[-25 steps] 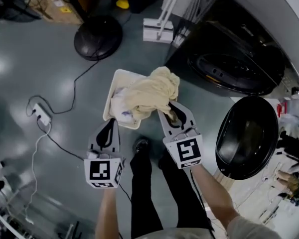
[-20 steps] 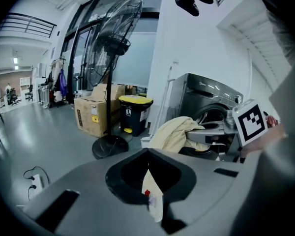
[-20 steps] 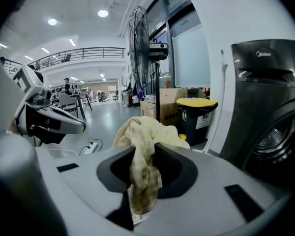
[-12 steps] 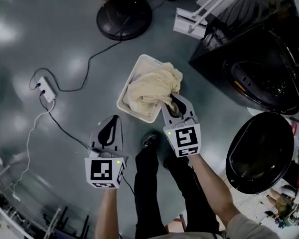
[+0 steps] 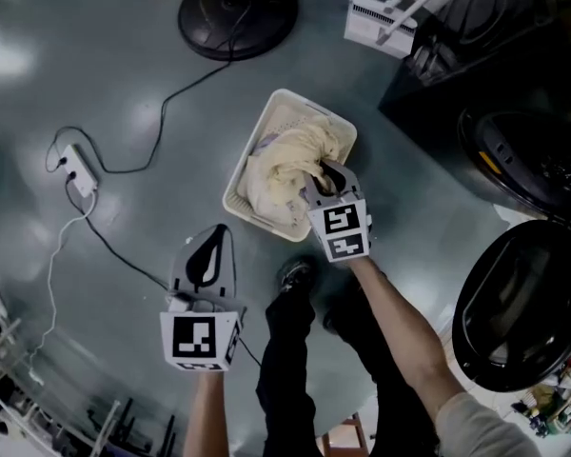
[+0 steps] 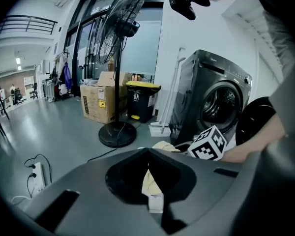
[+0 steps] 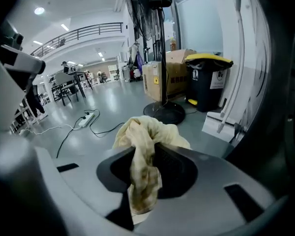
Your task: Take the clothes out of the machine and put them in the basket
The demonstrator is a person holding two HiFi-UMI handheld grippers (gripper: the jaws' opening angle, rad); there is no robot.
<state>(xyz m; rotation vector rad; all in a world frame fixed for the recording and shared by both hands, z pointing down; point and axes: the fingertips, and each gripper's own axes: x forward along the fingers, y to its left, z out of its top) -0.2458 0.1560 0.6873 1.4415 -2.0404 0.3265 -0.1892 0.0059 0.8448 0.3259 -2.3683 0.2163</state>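
The right gripper [image 5: 324,175] is clamped on a fold of the pale yellow cloth [image 5: 284,171], which lies heaped in the white laundry basket [image 5: 297,102] on the grey floor [image 5: 124,84], near the front-loading washing machine [image 5: 523,150]. The left gripper [image 5: 216,236] hangs over the floor beside the basket, jaws closed together on nothing

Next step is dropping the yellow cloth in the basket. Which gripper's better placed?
Right. The right gripper is shut on the yellow cloth over the basket; the left gripper is shut, empty, off over floor.
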